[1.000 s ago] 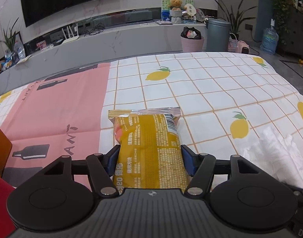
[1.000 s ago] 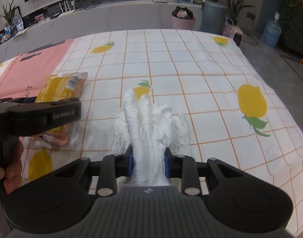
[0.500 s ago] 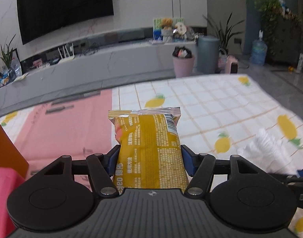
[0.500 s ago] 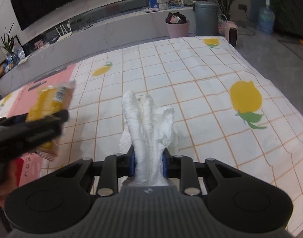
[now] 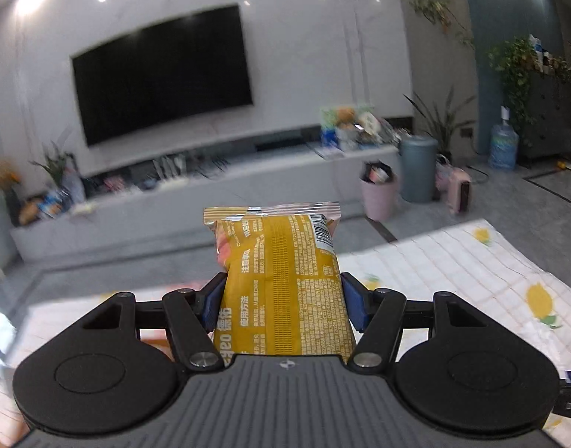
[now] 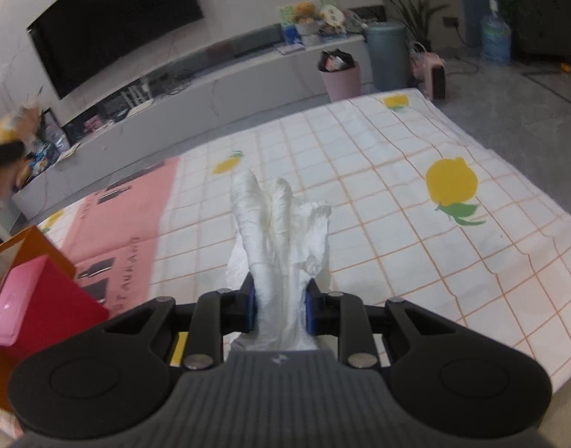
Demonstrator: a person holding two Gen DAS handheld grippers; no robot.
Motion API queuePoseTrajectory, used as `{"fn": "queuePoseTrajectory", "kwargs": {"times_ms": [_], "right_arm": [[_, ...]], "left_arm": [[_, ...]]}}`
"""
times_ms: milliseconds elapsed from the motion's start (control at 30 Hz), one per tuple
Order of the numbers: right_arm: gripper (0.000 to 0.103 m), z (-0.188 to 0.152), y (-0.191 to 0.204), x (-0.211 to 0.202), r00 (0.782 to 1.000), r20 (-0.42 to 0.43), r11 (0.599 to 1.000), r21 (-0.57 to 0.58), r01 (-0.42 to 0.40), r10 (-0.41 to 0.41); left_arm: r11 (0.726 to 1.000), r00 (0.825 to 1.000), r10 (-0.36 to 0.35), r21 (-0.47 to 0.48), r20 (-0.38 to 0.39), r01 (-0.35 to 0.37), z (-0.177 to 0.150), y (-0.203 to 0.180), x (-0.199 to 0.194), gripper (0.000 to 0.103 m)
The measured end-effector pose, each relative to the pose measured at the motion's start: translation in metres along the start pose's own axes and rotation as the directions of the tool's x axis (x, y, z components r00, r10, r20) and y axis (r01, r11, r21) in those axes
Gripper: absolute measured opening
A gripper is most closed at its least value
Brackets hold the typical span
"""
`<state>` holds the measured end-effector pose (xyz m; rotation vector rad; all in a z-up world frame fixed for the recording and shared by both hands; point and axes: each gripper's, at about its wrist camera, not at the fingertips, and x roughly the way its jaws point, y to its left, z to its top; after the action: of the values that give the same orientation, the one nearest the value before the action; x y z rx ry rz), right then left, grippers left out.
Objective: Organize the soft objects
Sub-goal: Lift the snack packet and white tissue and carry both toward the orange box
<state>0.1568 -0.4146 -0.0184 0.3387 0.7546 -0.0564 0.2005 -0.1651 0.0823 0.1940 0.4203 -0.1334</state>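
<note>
The left gripper [image 5: 283, 300] pinched a yellow snack packet [image 5: 281, 283] between its blue pads [image 5: 212, 304], which pressed on the packet's two long sides. The packet was puffy and glossy, printed with dense small text, with a crimped silver seal along its far end and a barcode near the upper right corner. Its long axis ran straight ahead along the fingers, the sealed end pointing away from the camera toward the television [image 5: 162, 74] on the far wall. It hung in the air above the tablecloth [image 5: 472, 261], touching nothing else.

The right gripper [image 6: 280, 308] was clamped on a white plastic bag [image 6: 281, 239], its pads squeezing the bunched lower part. The bag was thin, crumpled and gathered into long folds that fanned out at the far end into several rounded tips. Its length also ran forward along the fingers, tips pointing toward the far edge of the lemon-patterned tablecloth, above which it was held. An orange box [image 6: 28, 257] with a red box [image 6: 43, 310] stood at the left.
</note>
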Motion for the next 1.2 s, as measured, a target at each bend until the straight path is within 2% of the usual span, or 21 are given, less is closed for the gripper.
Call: {"fn": "queuePoseTrajectory", "kwargs": {"times_ms": [100,300,367,500,633,767,967,1067,1200], "right_arm": [[0.023,-0.002,0.023,-0.019,0.999,0.02,0.999,-0.03,-0.026,0.026],[0.023,0.003,0.081,-0.061,0.992,0.062,0.992,-0.08,-0.102,0.107],[0.023,0.005,0.106,-0.077,0.988,0.083,0.985,-0.12,-0.122,0.132],[0.023,0.006,0.159,-0.104,0.97,0.112,0.965,-0.181,-0.192,0.214],[0.023,-0.001,0.216,-0.122,0.949,0.109,0.93,-0.259,-0.26,0.295],[0.024,-0.016,0.264,-0.132,0.928,0.109,0.9,-0.309,-0.308,0.356],[0.025,-0.051,0.309,-0.136,0.904,0.134,0.865,-0.378,-0.331,0.405],[0.025,-0.063,0.321,-0.125,0.905,0.133,0.868,-0.366,-0.335,0.404],[0.025,-0.08,0.332,-0.114,0.909,0.111,0.859,-0.389,-0.332,0.402]], "left_arm": [[0.999,0.999,0.05,-0.017,0.019,-0.05,0.007,0.037,-0.021,0.073],[0.991,0.993,0.109,-0.084,0.038,-0.106,0.004,0.102,-0.058,0.073],[0.99,0.994,0.105,-0.098,0.026,-0.102,-0.004,0.121,-0.07,0.073],[0.996,0.998,0.061,-0.07,0.008,-0.061,-0.026,0.151,-0.093,0.073],[0.997,0.999,0.049,-0.057,-0.003,-0.049,-0.051,0.164,-0.106,0.073],[0.997,0.999,0.038,-0.069,0.013,-0.037,-0.073,0.18,-0.121,0.073],[0.987,0.998,0.05,-0.156,0.042,-0.043,-0.1,0.201,-0.126,0.073],[0.978,0.996,0.072,-0.2,0.053,-0.06,-0.113,0.211,-0.121,0.073],[0.95,0.993,0.107,-0.3,0.049,-0.088,-0.132,0.229,-0.114,0.073]]}}
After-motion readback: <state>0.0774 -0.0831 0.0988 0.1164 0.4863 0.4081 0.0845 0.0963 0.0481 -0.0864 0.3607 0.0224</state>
